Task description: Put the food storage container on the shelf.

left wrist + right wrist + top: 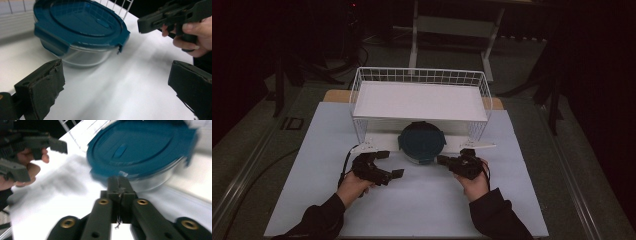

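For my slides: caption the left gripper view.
Open left gripper faces a teal-lidded glass container on the white table.

No writing to read anywhere here: nothing legible on the blue lid (82,22), and no label, brand, number or sign legible on anything else on the worktop (422,210).
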A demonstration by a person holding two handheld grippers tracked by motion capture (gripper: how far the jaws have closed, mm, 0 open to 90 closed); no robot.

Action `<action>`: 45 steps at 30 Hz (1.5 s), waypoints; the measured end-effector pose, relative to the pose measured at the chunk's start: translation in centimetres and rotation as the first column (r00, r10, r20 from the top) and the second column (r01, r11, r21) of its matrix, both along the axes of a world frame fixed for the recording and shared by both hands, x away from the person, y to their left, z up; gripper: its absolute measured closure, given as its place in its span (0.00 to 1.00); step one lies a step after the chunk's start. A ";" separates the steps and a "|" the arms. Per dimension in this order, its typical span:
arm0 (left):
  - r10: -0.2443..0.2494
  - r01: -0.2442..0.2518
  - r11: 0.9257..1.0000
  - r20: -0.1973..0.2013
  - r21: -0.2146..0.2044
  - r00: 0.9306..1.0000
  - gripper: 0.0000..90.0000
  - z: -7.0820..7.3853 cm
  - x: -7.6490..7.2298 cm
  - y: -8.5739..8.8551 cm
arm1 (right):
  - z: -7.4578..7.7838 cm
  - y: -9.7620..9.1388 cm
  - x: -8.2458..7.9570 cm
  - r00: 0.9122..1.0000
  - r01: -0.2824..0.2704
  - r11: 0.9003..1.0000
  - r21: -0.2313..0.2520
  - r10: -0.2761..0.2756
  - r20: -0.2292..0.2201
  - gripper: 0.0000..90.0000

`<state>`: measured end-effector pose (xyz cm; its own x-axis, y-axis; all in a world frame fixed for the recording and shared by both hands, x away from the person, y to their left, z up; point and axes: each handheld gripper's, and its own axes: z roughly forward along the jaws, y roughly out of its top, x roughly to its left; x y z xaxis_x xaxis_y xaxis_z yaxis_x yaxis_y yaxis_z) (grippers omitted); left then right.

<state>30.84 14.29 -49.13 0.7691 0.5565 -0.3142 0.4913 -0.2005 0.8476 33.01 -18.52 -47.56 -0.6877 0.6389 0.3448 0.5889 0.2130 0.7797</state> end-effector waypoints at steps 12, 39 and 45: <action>-0.006 0.005 1.000 0.038 0.014 0.999 0.01 0.1 -1.2 0.1 | -1.8 2.0 0.1 0.998 -0.054 0.997 -0.056 0.053 -0.019 1.00; 0.006 -0.008 1.000 0.063 0.024 0.998 0.01 -0.3 -1.5 0.5 | -3.1 4.7 4.6 0.999 0.007 0.998 -0.057 -0.009 -0.038 1.00; 0.004 -0.006 1.000 0.069 0.027 0.998 0.01 -0.3 -1.5 0.5 | -2.9 5.5 5.3 0.999 0.024 0.998 -0.064 -0.026 -0.025 1.00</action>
